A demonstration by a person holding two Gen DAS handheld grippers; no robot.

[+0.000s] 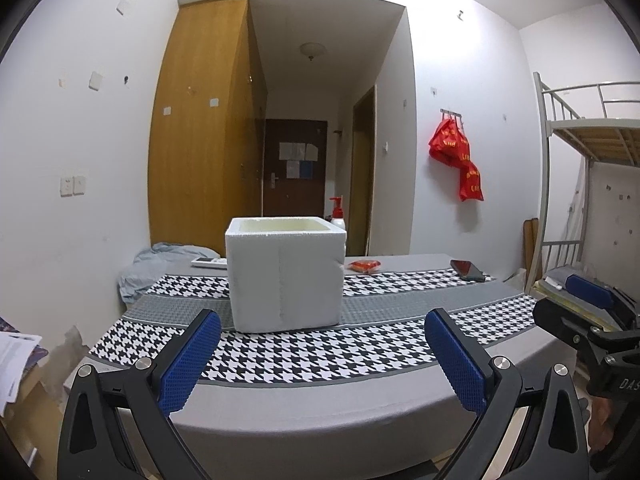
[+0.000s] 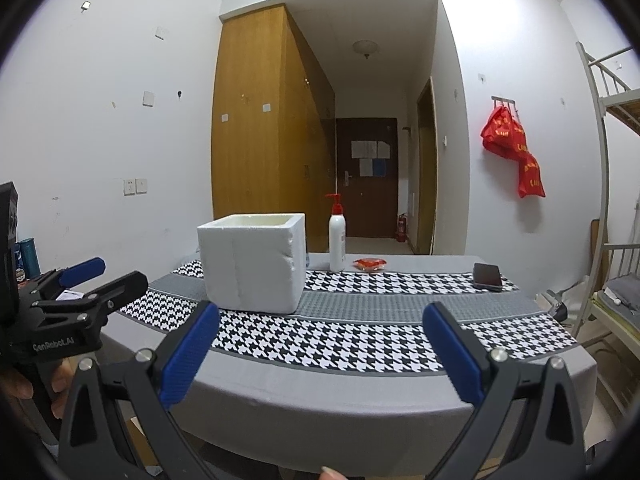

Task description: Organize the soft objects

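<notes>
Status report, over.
Left gripper and right gripper open, empty, short of table. Foam box upright, open-topped. Red packet behind it; path unobstructed.

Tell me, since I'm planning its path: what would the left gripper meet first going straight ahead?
Most likely the white foam box, which sits centred ahead of the open left gripper on the table; depth is uncertain.

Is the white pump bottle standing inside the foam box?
No, in the right wrist view the pump bottle stands upright on the table, to the right of the foam box and further back.
</notes>
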